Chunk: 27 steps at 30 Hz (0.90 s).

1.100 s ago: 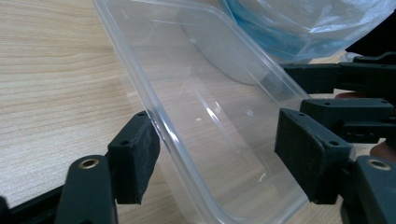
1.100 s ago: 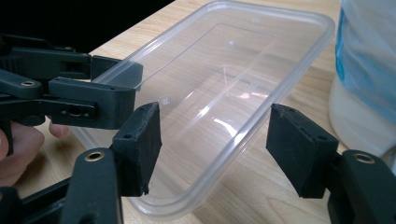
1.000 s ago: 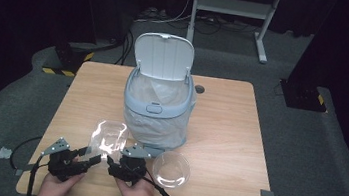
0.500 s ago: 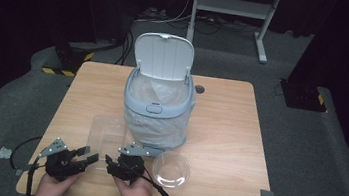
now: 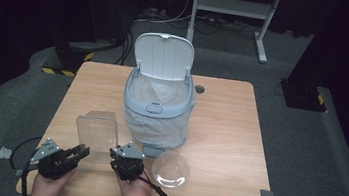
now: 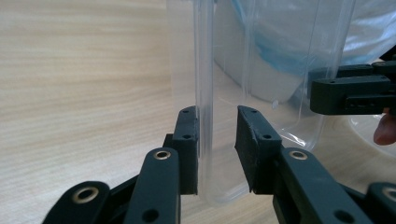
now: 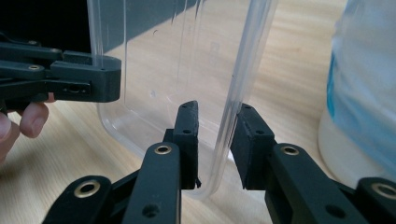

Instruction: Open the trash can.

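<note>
A clear plastic tub (image 5: pixel 97 131) stands on edge on the wooden table (image 5: pixel 228 135), just in front of the bin. My left gripper (image 5: pixel 82 152) reaches its lower left corner and my right gripper (image 5: pixel 114 151) its lower right corner. In the left gripper view the tub's wall (image 6: pixel 205 93) runs between the jaws (image 6: pixel 217 135); the left pad (image 6: pixel 187 140) touches it and a gap remains at the right pad. In the right gripper view the rim (image 7: pixel 233 102) lies against the right pad (image 7: pixel 250 140), apart from the left one. Both pairs of jaws have just been closing around the tub.
A pale blue pedal bin (image 5: pixel 158 101) with a white liner and raised lid stands mid-table, right behind the tub. A clear round bowl (image 5: pixel 171 169) lies to the right of my right hand. Cables trail off the front edge.
Both grippers' jaws have narrowed around the tub's lower corners. The hands have stayed in place, and the tub still stands upright.
</note>
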### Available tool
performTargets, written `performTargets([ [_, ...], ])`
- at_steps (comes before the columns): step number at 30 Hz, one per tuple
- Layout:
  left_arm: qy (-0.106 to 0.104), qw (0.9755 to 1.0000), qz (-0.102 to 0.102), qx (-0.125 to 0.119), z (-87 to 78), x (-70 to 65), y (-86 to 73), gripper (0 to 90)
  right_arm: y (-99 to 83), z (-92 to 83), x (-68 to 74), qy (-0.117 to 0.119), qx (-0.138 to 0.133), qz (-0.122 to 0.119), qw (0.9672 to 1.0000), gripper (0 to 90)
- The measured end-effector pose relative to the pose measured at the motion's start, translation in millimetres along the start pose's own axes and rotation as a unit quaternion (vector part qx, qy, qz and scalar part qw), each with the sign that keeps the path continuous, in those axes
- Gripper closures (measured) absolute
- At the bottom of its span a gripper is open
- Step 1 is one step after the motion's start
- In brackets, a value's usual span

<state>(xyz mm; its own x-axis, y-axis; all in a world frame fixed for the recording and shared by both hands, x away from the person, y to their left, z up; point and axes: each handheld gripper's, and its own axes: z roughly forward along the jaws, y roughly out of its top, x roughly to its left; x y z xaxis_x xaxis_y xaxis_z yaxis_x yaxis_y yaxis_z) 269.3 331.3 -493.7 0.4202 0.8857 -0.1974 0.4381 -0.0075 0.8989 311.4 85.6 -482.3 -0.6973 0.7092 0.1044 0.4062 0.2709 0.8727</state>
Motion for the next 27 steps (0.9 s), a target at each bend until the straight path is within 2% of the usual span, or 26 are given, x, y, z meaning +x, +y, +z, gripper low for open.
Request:
performTargets([
  [8, 0.005, 0.9996, 0.002, -0.027, -8.0, -2.2, 6.5, 70.6, 13.7, -5.0, 3.5, -0.003, -0.026, -0.013, 0.9996, 73.4],
  [10, 0.009, 0.9994, 0.009, -0.034, -11.7, -2.3, 11.0, 70.6, 20.1, -7.6, 6.1, -0.005, -0.038, -0.024, 0.999, 73.7],
  [15, 0.014, 0.9986, 0.017, -0.049, -16.1, -4.1, 19.3, 70.6, 30.2, -11.8, 8.7, -0.007, -0.053, -0.032, 0.998, 73.7],
  [27, 0.019, 0.9959, 0.037, -0.081, -29.9, -14.6, 44.7, 70.8, 54.3, -30.5, 11.1, -0.008, -0.098, -0.06, 0.9933, 73.7],
])
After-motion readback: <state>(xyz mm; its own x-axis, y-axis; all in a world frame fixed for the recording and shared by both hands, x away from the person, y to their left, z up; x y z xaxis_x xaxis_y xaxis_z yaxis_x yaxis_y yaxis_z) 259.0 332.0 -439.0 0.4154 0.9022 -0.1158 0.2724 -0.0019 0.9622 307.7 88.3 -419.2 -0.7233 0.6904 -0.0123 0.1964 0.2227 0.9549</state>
